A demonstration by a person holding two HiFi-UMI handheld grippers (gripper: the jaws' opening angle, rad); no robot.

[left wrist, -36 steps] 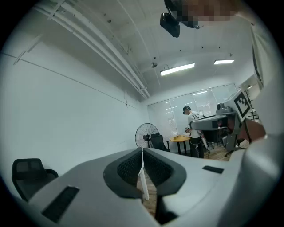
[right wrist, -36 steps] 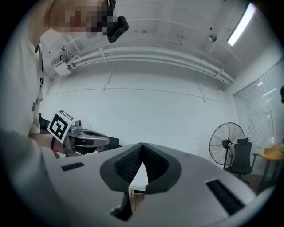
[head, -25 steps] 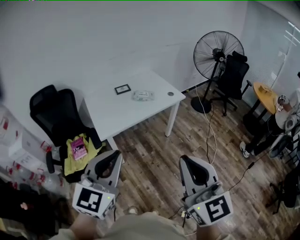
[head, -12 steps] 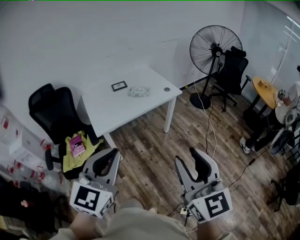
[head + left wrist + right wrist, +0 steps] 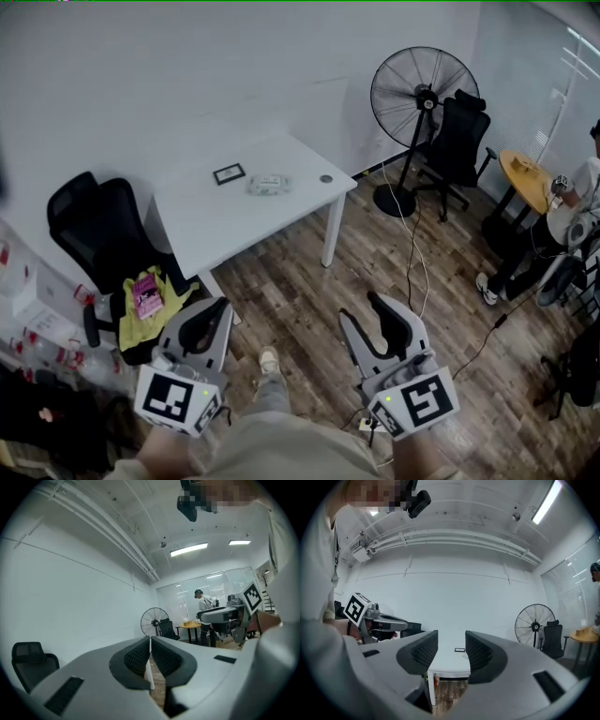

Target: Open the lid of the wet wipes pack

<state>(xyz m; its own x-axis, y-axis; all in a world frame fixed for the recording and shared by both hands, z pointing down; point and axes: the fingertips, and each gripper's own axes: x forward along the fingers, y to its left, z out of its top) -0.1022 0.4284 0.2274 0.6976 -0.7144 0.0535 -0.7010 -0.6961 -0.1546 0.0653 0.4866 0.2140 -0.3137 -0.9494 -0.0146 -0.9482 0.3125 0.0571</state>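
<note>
Left claw point(image 5: 214, 311): jaws closed. In the left gripper view the pads of the left claw point(image 5: 150, 643) meet along a thin seam, w/ nothing gripped.

Right claw point(image 5: 365, 311): jaws open. In the right gripper view the right claw point(image 5: 451, 641) shows a clear gap btwn its pads, w/ nothing in it.

Both claws sit low in the head view, side by side and well apart, over the wood floor point(image 5: 300, 281). Their marker cubes face the person.

Wet wipes pack point(image 5: 266, 185) — lies flat on the white table point(image 5: 234, 230), near mid-top and well apart from both claws. Its lid is too small in the view to tell if it is up or down.

Other items on the table:
- A black-framed card point(image 5: 229, 173), just beside the pack on its left.
- A small round dark item point(image 5: 325, 178), to the pack's right, near the table edge.

Surroundings:
- Left of the table: a black office chair point(image 5: 89, 220), w/ a yellow cloth point(image 5: 131, 319) and a pink packet point(image 5: 146, 296) on its seat.
- Right of the table, by the wall: a standing fan point(image 5: 420, 94) — a second black chair point(image 5: 461, 141) is just beside it.
- A thin cable point(image 5: 412, 248) runs from that area across the floor.
- Far right: a round yellow table point(image 5: 525, 178), w/ a seated person point(image 5: 574, 220) at the frame edge.
</note>
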